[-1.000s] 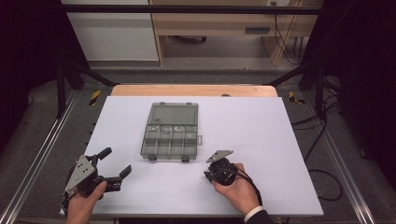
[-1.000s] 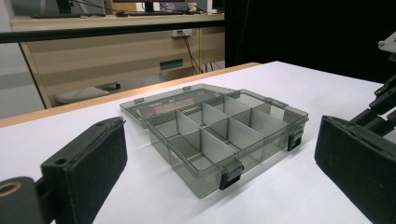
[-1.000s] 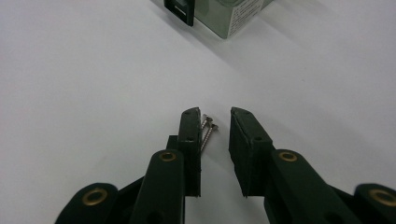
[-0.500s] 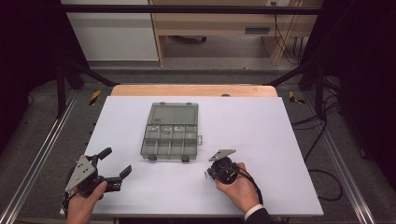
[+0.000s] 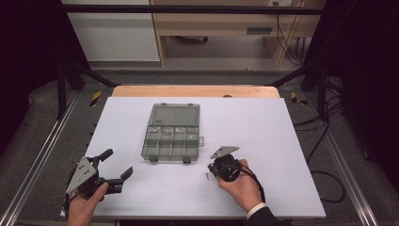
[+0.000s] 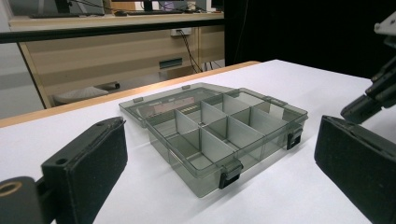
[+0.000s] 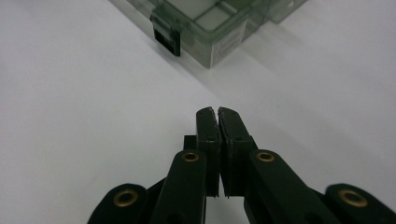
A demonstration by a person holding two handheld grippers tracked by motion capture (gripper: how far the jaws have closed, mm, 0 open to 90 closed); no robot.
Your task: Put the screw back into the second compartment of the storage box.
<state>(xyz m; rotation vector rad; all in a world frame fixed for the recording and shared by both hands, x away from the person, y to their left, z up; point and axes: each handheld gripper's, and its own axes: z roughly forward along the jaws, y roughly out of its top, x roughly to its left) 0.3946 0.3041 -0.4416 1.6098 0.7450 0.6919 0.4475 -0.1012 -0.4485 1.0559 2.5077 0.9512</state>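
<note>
Left gripper [image 5: 115, 167] held low, jaws spread wide toward the organizer box [image 5: 172, 132]; right gripper [image 7: 217, 113] tilted down, jaws pressed together, empty, box ahead.

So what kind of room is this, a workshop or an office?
Probably a lab set up for recording. A white table stands inside a dark metal frame, a person holds a gripper in each hand, left gripper and right gripper, and cables trail over the floor.
</note>
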